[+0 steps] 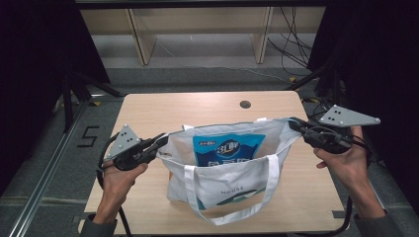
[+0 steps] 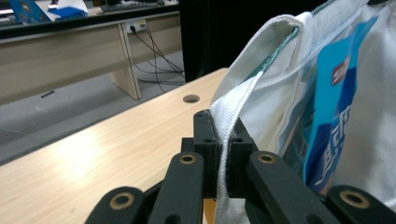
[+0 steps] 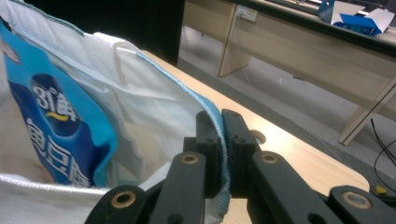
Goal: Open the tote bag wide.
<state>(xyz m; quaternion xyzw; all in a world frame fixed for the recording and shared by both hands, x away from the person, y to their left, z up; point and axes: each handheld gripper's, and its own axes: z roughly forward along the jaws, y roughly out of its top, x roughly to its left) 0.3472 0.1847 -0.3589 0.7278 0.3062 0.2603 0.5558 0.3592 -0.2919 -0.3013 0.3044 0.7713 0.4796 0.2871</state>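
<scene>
Standing upright on the near half of the wooden table [image 1: 148, 106], a white cloth tote bag [image 1: 225, 187] had its mouth pulled wide between two grippers. The left hand-held gripper [image 1: 162, 141] was clamped on the bag's left rim; in the left gripper view its black jaws stood narrow, pinching a white woven edge [image 2: 224, 135] of the bag between them. The right hand-held gripper [image 1: 295, 125] was clamped on the opposite rim, and in the right gripper view its jaws were likewise narrow, gripping a light-blue trimmed edge [image 3: 222, 140] of the cloth. Each gripper was held in one of the person's hands, the left hand [image 1: 121, 173] and the right hand [image 1: 346, 160], both well apart at the bag's two sides. Inside the bag stood a blue and white packet [image 1: 228, 148] with printed lettering, its top showing above the near wall of the bag. One white handle strap [image 1: 232, 217] hung in a loop down the bag's front. A round hole [image 1: 245, 104] lay in the table behind the bag.
</scene>
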